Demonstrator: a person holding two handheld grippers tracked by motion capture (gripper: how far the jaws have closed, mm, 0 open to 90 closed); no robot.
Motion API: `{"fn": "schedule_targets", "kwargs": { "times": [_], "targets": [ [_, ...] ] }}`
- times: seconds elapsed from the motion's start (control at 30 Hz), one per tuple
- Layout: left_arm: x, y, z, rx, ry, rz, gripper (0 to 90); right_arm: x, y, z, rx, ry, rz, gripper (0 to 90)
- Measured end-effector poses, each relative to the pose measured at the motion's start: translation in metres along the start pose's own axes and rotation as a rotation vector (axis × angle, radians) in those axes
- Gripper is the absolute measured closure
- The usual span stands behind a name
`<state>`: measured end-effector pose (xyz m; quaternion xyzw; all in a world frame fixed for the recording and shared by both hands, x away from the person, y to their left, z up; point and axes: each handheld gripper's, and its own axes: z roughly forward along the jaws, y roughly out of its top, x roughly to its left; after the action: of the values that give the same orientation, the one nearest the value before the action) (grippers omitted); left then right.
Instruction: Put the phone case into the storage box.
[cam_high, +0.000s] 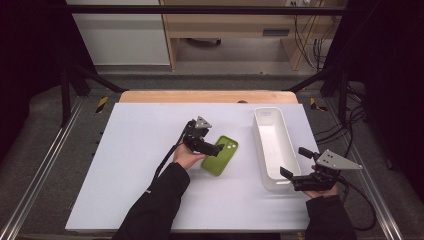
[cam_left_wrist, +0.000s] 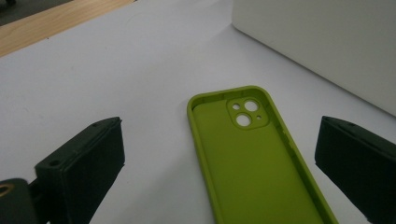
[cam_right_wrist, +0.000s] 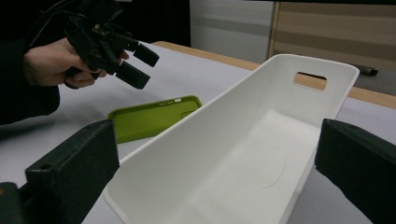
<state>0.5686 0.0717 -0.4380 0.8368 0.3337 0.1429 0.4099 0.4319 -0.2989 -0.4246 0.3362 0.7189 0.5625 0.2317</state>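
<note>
left gripper (cam_high: 212, 146) agape; right gripper (cam_high: 295, 162) likewise

I've got the phone case (cam_high: 220, 155) lying flat on the table (cam_high: 135, 165), near the middle, open side up. Just right of it sits the long bin (cam_high: 274, 146), running front to back. My left gripper (cam_high: 215, 148) hangs over the case's left edge; my right gripper (cam_high: 286, 174) is at the bin's near end, jaws either side of it.
</note>
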Motion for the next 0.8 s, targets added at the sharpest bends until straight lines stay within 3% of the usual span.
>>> {"fn": "schedule_targets", "kwargs": {
  "times": [0.3,0.5,0.8],
  "targets": [
    [0.0,-0.007,0.009,0.039,0.012,0.0,1.3,0.0,0.0,0.0,-0.001,0.0,-0.003,0.3],
    [0.003,-0.015,0.015,0.057,0.019,-0.024,2.3,0.0,0.0,0.0,0.003,-0.002,-0.002,0.3],
    [0.0,-0.022,0.017,0.078,0.018,-0.029,10.6,0.0,0.0,0.0,0.003,-0.002,-0.002,0.3]
  ]
}}
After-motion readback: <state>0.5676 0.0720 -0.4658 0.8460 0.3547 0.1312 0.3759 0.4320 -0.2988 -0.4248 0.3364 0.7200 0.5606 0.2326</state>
